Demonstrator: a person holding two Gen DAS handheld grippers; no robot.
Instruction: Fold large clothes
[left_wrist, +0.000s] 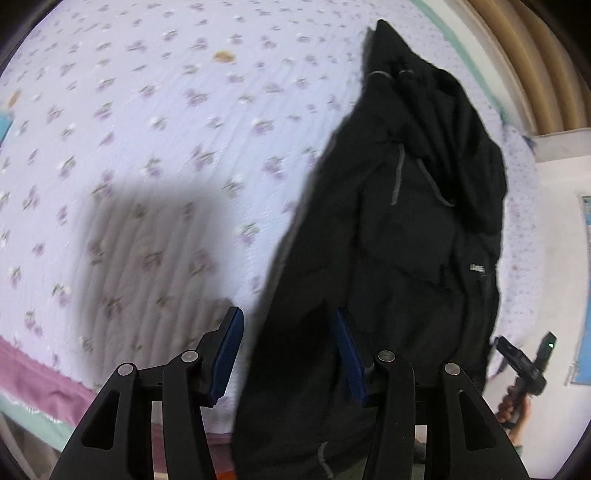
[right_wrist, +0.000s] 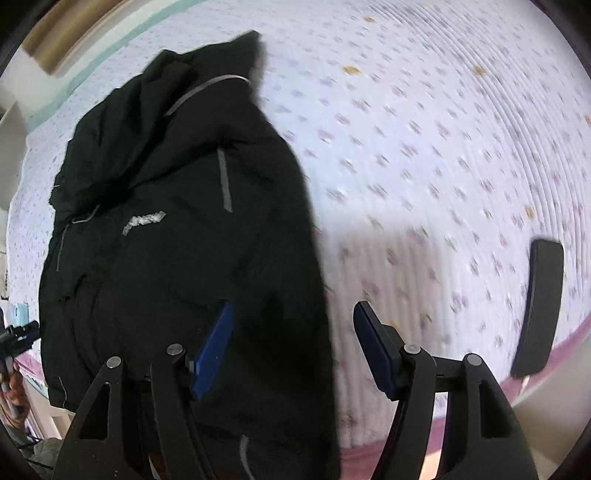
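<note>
- A black jacket (left_wrist: 417, 229) lies lengthwise on the bed (left_wrist: 155, 122), hood end far from the grippers, hem end hanging toward the near edge.
- The bed wears a pale quilt with small purple flowers and a pink border.
- The left gripper (left_wrist: 288, 354) hovers over the jacket's left edge. Its jaws are spread; one blue pad sits over the quilt, the other over black cloth. Nothing is pinched.
- The right gripper (right_wrist: 291, 343) hangs over the jacket's right edge (right_wrist: 177, 240), jaws wide apart, one pad over the cloth, one over the quilt, gripping nothing.
- A grey logo shows on the chest in the right view.
- A dark flat thing (right_wrist: 539, 306) lies near the quilt's border, well right of the jacket; I cannot tell what it is.
</note>
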